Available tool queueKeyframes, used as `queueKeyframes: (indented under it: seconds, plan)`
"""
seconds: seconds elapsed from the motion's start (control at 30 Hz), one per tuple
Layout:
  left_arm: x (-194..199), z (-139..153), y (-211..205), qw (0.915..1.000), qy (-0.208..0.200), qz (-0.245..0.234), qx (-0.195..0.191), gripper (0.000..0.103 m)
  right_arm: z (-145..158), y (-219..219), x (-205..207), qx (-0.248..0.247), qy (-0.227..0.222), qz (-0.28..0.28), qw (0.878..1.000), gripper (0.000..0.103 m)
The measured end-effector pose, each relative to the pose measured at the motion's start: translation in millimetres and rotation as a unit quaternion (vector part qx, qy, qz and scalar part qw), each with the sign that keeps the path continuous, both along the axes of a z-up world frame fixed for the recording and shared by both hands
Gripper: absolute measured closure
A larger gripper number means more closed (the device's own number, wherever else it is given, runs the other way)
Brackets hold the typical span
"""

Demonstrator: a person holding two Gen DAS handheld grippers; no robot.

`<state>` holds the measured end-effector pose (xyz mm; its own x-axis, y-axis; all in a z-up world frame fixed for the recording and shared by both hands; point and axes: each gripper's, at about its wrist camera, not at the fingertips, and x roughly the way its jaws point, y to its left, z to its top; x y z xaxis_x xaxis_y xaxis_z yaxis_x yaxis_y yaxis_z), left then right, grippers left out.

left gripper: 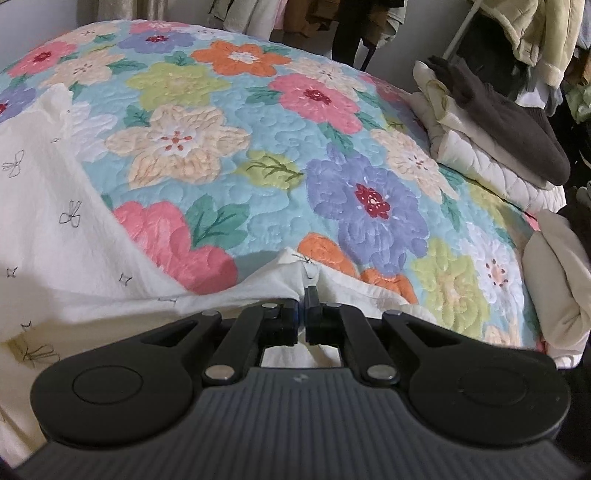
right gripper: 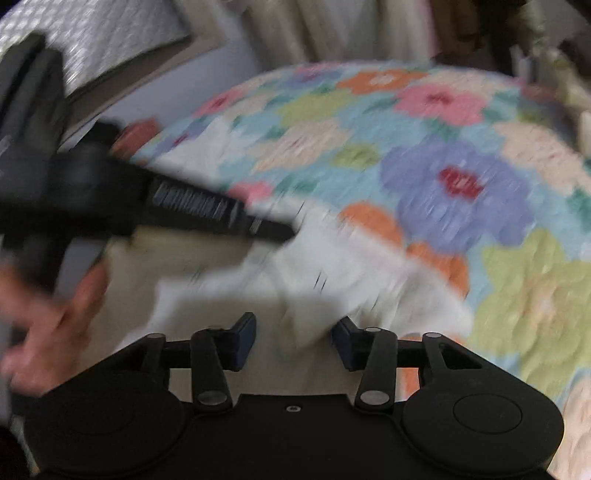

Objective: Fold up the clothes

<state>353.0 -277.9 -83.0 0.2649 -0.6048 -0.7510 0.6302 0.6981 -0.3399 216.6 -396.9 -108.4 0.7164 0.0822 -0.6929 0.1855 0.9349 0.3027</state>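
Observation:
A white garment [left gripper: 48, 221] with small drawn bows lies on the floral quilt [left gripper: 258, 155], spreading from the left edge down to the near side. My left gripper [left gripper: 303, 310] is shut on a bunched edge of this garment, and the cloth pokes up between its black fingers. The right wrist view is blurred by motion. In it the same white garment [right gripper: 314, 273] lies crumpled just ahead of my right gripper [right gripper: 293, 339], which is open with nothing clearly between its blue pads. The left gripper [right gripper: 221, 214] reaches in from the left of that view, held by a hand [right gripper: 48, 332].
A stack of folded clothes [left gripper: 491, 136], cream and dark brown, sits at the quilt's right edge. Another cream bundle [left gripper: 557, 280] lies lower right. Hanging garments [left gripper: 535, 29] fill the back right. The quilt's middle [right gripper: 424, 155] shows bare flowers.

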Motion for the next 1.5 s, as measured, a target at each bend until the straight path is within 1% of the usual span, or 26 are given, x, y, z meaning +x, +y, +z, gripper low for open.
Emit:
queueKeyframes:
  seconds: [0.03,0.07,0.13,0.17,0.2,0.27,0.3,0.33,0.4,0.47,0.5,0.63,0.77,0.97,1.0,1.03,1.07,1.1,1.13,1.2,1.23,1.27,1.3,1.37,1.43,1.5]
  plan:
    - [-0.1,0.8,0.3,1.0,0.002,0.0,-0.003,0.1,-0.9,-4.2,1.8,0.002,-0.002,-0.013,1.0,0.1]
    - [-1.4,2.3,2.5,1.0,0.004,0.002,-0.008,0.099,-1.1,-7.4,1.4,-0.001,-0.006,-0.026,1.0,0.1]
    - [-8.1,6.6,9.9,0.9998,-0.004,0.002,-0.018,0.098,-0.7,-22.4,-1.0,0.015,-0.018,-0.06,0.998,0.1]
    - [-12.2,9.0,14.2,0.9997,-0.009,0.002,-0.022,0.093,-0.4,-30.2,-2.1,0.024,-0.024,-0.077,0.996,0.099]
    - [-17.2,10.6,19.4,0.9996,-0.013,0.003,-0.026,0.086,-1.7,-41.6,-4.4,0.052,-0.033,-0.095,0.994,0.099]
    - [-29.5,11.0,31.3,0.9994,-0.013,0.01,-0.03,0.077,-7.1,-58.7,-8.4,0.101,-0.041,-0.122,0.987,0.099]
    - [-37.1,9.5,37.0,0.9995,-0.012,0.013,-0.026,0.076,-10.0,-64.2,-11.5,0.118,-0.042,-0.132,0.983,0.099]
    - [-45.4,7.3,43.1,0.9996,-0.013,0.017,-0.018,0.076,-9.9,-65.2,-12.7,0.12,-0.046,-0.132,0.983,0.099]
    - [-60.8,2.9,54.8,0.9994,-0.018,0.029,0.007,0.076,-8.6,-65.7,-14.3,0.117,-0.054,-0.127,0.984,0.099]
    - [-76.0,1.0,70.0,0.997,-0.039,0.056,0.037,0.076,-2.8,-62.6,-11.5,0.097,-0.062,-0.109,0.987,0.099]
    - [-81.7,0.2,79.3,0.9957,-0.044,0.069,0.044,0.076,-0.9,-62.3,-9.2,0.091,-0.062,-0.102,0.989,0.099]
    - [-96.1,-6.4,111.3,0.9942,-0.029,0.096,0.038,0.076,-2.5,-69.7,-12.2,0.119,-0.049,-0.119,0.984,0.098]
    - [-110.4,-16.5,125.6,0.9932,-0.012,0.107,0.044,0.076,1.8,-66.3,-16.6,0.088,-0.043,-0.115,0.988,0.098]
    - [-129.4,-30.0,144.1,0.9908,0.013,0.125,0.049,0.076,3.8,-67.2,-24.3,0.063,-0.04,-0.118,0.99,0.099]
    - [-130.5,-30.7,145.7,0.9906,0.016,0.128,0.048,0.076,4.4,-69.8,-26.8,0.063,-0.041,-0.127,0.989,0.099]
    - [-131.6,-31.5,147.2,0.9902,0.019,0.13,0.046,0.076,5.3,-71.7,-29.7,0.054,-0.04,-0.143,0.987,0.097]
    - [-131.7,-32.3,148.5,0.9901,0.021,0.132,0.044,0.076,6.1,-72.4,-31.3,0.036,-0.034,-0.159,0.986,0.091]
    - [-130.8,-33.3,149.4,0.9901,0.023,0.132,0.042,0.076,6.0,-73.7,-32.3,0.011,-0.02,-0.177,0.984,0.088]
    - [-129.1,-33.0,151.5,0.9898,0.026,0.134,0.04,0.076,4.5,-75.4,-33.5,-0.004,-0.006,-0.189,0.982,0.088]
    - [-125.3,-27.3,161.5,0.988,0.027,0.149,0.031,0.075,0.0,-80.7,-40.2,0.018,-0.005,-0.194,0.981,0.088]
    - [-125.9,-20.2,171.3,0.9865,0.016,0.162,0.022,0.075,-0.6,-80.4,-42.3,0.033,-0.005,-0.185,0.982,0.088]
    - [-126.5,-13.1,181.0,0.9845,0.005,0.175,0.013,0.073,3.2,-74.4,-44.3,0.032,-0.011,-0.168,0.985,0.087]
    - [-127.3,-7.2,191.9,0.9822,-0.006,0.188,0.007,0.063,7.8,-67.5,-46.2,0.028,-0.019,-0.15,0.988,0.085]
    - [-128.4,-0.2,215.4,0.9768,-0.021,0.213,0.002,0.054,21.7,-44.0,-48.1,0.003,-0.037,-0.109,0.993,0.069]
    - [-125.3,0.6,237.1,0.9712,-0.021,0.237,0.008,0.054,37.4,-14.6,-47.0,-0.007,-0.058,-0.053,0.997,0.066]
    - [-122.7,-0.5,258.4,0.9667,-0.023,0.255,0.009,0.054,50.5,21.2,-39.4,-0.025,-0.081,0.026,0.996,0.064]
